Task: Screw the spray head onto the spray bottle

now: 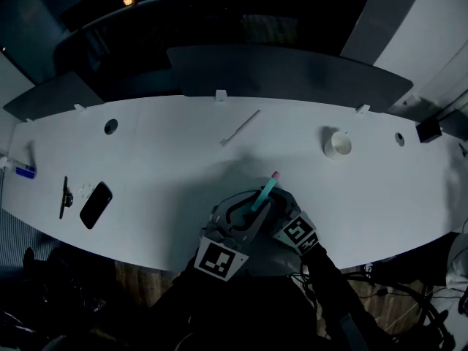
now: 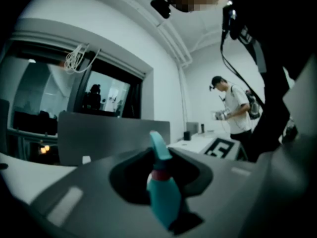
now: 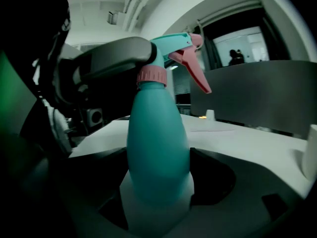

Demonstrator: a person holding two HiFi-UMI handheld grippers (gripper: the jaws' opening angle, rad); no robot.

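At six o'clock on the bench (image 1: 183,145), the right claw (image 3: 157,192) is pinching the spray bottle (image 3: 157,138), the left claw (image 2: 161,170) the spray head (image 3: 171,46).

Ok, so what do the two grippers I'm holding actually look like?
Both the left gripper and right gripper have broad grey moulded jaws with dark recesses. Each carries a cube with black-and-white square markers. The sleeves look dark.
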